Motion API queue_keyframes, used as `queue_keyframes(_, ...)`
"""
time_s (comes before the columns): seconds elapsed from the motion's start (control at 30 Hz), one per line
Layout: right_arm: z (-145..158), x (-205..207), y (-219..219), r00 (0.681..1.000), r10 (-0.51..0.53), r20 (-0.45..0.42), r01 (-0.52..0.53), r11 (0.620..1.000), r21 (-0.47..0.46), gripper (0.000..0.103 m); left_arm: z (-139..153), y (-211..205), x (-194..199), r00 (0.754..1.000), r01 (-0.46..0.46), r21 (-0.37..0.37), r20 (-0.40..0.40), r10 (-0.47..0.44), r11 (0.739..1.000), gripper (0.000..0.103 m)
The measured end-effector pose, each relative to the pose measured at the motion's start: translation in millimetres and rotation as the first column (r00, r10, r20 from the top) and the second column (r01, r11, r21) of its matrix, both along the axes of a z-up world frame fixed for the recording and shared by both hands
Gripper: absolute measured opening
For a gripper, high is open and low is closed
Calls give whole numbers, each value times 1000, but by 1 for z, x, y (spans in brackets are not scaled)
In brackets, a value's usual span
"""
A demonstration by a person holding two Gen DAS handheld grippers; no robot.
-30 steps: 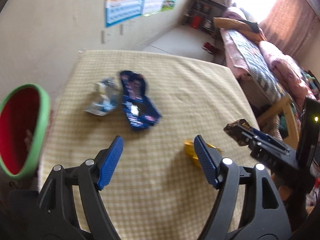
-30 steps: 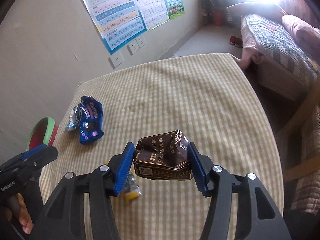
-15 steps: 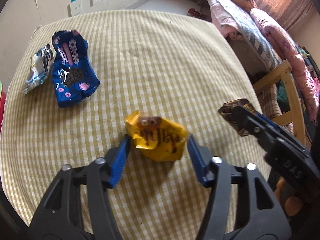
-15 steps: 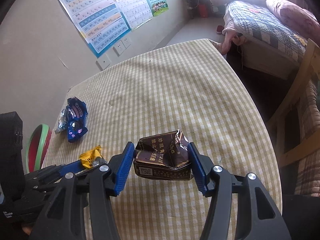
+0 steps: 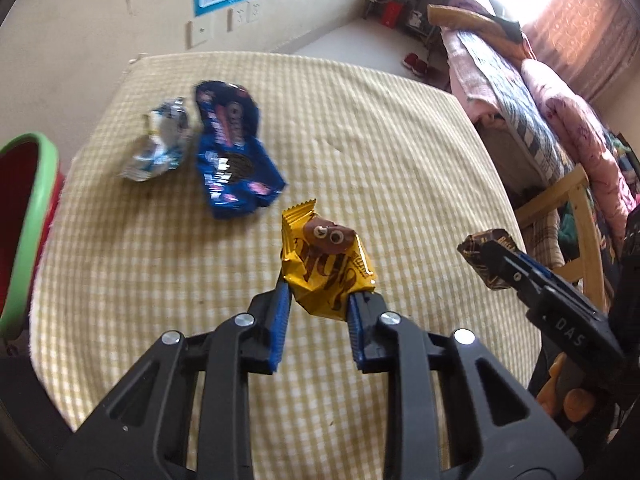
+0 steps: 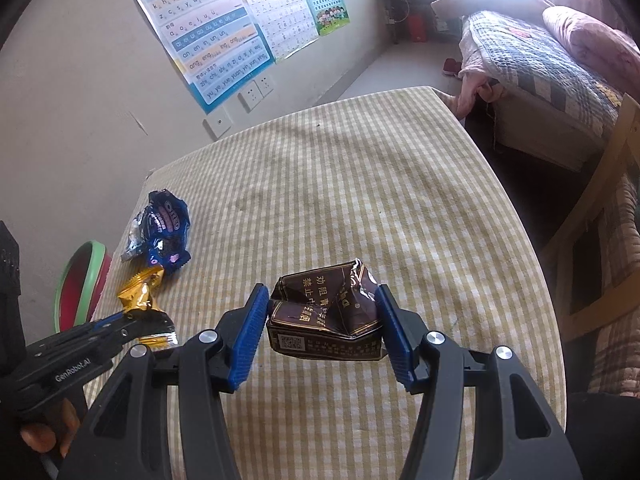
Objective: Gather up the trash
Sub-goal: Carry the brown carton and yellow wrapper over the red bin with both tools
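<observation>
**Both claws loaded; two wrappers left on the worktop**

Left claw [image 5: 322, 300]: clenched on a crumpled yellow wrapper [image 5: 326, 266]. Its jaws have just been closing, and the blue pads now press the wrapper's lower part from both sides. The wrapper stands up between them, a brown printed figure with two eyes at its top. In the right wrist view the same wrapper [image 6: 142, 300] shows at the tip of the left claw, by the worktop's left edge.

Right claw [image 6: 322, 322]: grasping a crushed dark brown carton [image 6: 324, 316] with gold lettering, pads flat against its two ends. The carton is dented and torn along its upper edge. It is held over the checked cloth of the worktop [image 6: 360, 184].

Remaining trash: a blue biscuit wrapper [image 5: 232, 156] lies open on the far left part of the worktop. A crumpled silver-and-white wrapper [image 5: 160, 144] lies just beside it on the left; whether they touch cannot be told.

Receptacle: a red bin with a green rim [image 5: 28, 216] stands off the worktop's left edge.

Surroundings: posters [image 6: 208, 32] on the wall beyond the worktop; a bed [image 6: 540, 64] to the right.
</observation>
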State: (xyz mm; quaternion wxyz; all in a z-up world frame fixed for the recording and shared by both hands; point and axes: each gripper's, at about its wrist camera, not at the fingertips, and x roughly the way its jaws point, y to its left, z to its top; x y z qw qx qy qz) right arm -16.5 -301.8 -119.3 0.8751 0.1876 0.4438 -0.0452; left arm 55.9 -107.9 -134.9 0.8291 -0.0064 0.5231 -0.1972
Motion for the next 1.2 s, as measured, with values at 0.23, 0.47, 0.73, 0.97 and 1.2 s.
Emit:
queue_keyframes(0.23,16,1,25,998,58,29,-58,998,-6,54,31,42,-9,992,-93,17,84,91,996,25)
queue_keyframes(0.47,29,-1,54,991,129,46,-128,992,-12,54,47,64,-11,980,-135,38,156,128,990,25)
queue_keyframes(0.73,44,1,93,974,219,65,-218,976,-26,54,62,90,-13,963,-191,13,197,185,981,25)
queue_keyframes(0.97,56,7,122,954,286,83,-284,958,-44,54,64,111,-11,949,-239,7,214,232,971,25)
queue_keyframes(1.2,67,15,145,939,330,100,-326,944,-60,54,66,138,-10,930,-300,-14,217,296,954,25)
